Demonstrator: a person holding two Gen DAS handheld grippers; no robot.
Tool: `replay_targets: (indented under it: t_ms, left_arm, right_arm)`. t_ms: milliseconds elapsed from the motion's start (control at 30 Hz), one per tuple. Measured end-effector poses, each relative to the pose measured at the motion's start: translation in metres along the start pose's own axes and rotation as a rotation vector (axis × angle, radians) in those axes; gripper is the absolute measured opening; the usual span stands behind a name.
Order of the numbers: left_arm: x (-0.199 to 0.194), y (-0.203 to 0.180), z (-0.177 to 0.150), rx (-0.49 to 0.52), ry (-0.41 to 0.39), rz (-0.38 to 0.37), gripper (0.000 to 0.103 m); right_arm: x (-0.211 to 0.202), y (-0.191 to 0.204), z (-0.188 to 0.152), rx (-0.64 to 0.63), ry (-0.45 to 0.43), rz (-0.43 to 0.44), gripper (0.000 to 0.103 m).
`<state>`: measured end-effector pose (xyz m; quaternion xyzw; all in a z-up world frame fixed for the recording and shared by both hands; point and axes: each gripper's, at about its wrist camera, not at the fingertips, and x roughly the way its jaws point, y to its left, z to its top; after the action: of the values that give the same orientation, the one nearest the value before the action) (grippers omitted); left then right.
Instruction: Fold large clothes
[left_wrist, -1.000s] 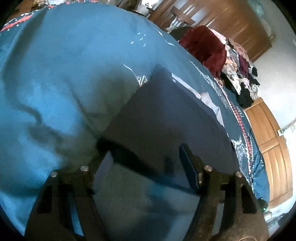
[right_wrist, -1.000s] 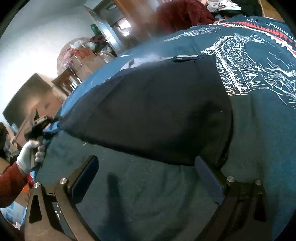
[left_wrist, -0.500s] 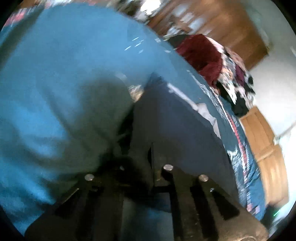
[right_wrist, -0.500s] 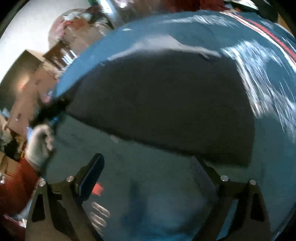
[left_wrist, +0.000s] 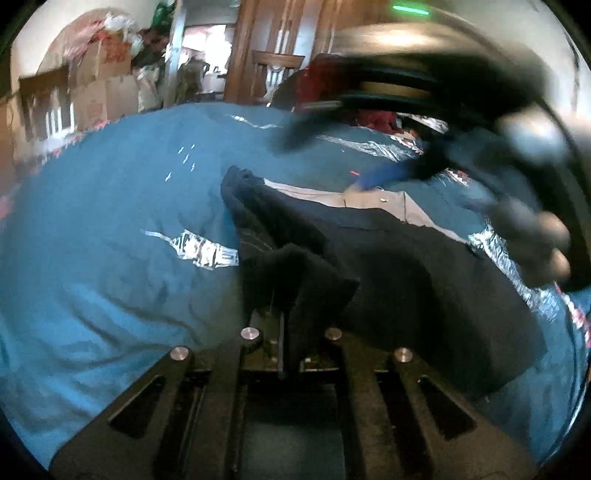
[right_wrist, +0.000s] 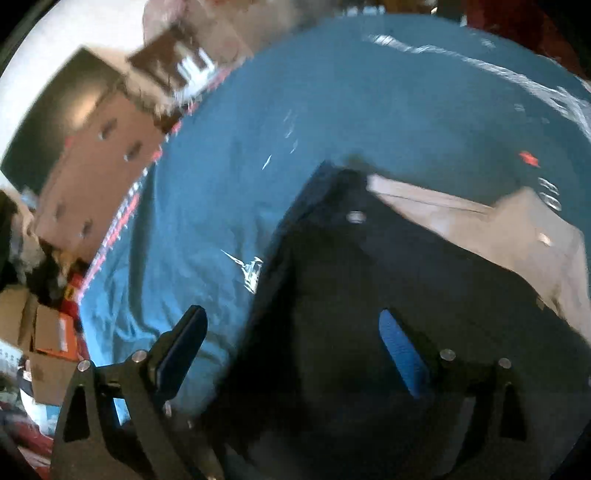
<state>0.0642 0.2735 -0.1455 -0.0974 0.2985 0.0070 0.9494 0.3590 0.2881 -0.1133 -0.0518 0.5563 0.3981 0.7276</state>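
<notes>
**Desk:** Where is the garment?

**Photographer:** A dark navy garment (left_wrist: 388, 258) lies spread on a bed under a teal printed bedspread (left_wrist: 110, 221). A pale tan lining (left_wrist: 369, 199) shows along the garment's far edge. The garment sits just beside a white printed motif (left_wrist: 195, 251) on the bedspread, with that motif to its left in the left wrist view.

**Desk:** And the left hand-held gripper?

**Photographer:** The left hand-held gripper (left_wrist: 282, 314) is clenched on a bunched corner of the navy garment; dark cloth rises in a peak from between its closed fingers.

**Desk:** The right one?

**Photographer:** The right hand-held gripper (right_wrist: 291, 350) is spread wide, grasping nothing. Its blue-padded finger (right_wrist: 400, 350) is over the garment, while the other finger (right_wrist: 184, 343) is over the bedspread just off the garment's left edge. Whether either pad touches the cloth cannot be told. In the left wrist view the right hand-held gripper shows as a dark blur above the garment's far side.

**Desk:** Anything behind the bed?

**Photographer:** Beyond the bedspread's far edge stand cardboard boxes (left_wrist: 107, 74), a wooden door frame (left_wrist: 240, 48) and a heap of dark red cloth (left_wrist: 314, 85). In the right wrist view a brown chest of drawers (right_wrist: 96, 177) stands left of the bed. Both frames are motion-blurred.
</notes>
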Motion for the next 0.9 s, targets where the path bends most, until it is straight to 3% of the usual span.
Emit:
replay_targets:
  t_ms: [133, 200, 233, 300, 367, 467, 600, 767, 900]
  left_arm:
    - [0.004, -0.015, 0.005, 0.081, -0.012, -0.014, 0.005]
    - [0.007, -0.021, 0.008, 0.100, -0.009, -0.027, 0.005]
    - [0.009, -0.023, 0.009, 0.107, -0.006, -0.030, 0.004]
    - [0.010, -0.024, 0.010, 0.115, -0.002, -0.039, 0.004]
    - [0.007, -0.027, 0.013, 0.132, -0.014, -0.064, 0.005]
    - [-0.008, -0.049, 0.018, 0.183, -0.052, -0.140, 0.005]
    - [-0.015, -0.095, 0.023, 0.244, -0.071, -0.272, 0.005]
    - [-0.009, -0.163, 0.020, 0.364, -0.040, -0.423, 0.005]
    - [0.006, -0.214, 0.010, 0.456, 0.015, -0.504, 0.005]
  right_arm:
    - [0.048, 0.025, 0.018, -0.097, 0.102, -0.154, 0.094]
    - [0.068, 0.017, 0.021, -0.117, 0.145, -0.256, 0.083]
    - [0.076, 0.008, 0.020, -0.104, 0.168, -0.253, 0.074]
    - [0.075, -0.013, 0.014, -0.028, 0.154, -0.138, 0.057]
    - [0.050, -0.029, 0.001, 0.022, 0.056, 0.009, 0.016]
    - [-0.002, -0.057, -0.030, 0.071, -0.092, 0.070, 0.011]
    - [-0.080, -0.123, -0.089, 0.200, -0.248, 0.146, 0.005]
    - [-0.141, -0.202, -0.169, 0.341, -0.366, 0.142, 0.005]
    - [-0.164, -0.262, -0.220, 0.449, -0.395, 0.145, 0.005]
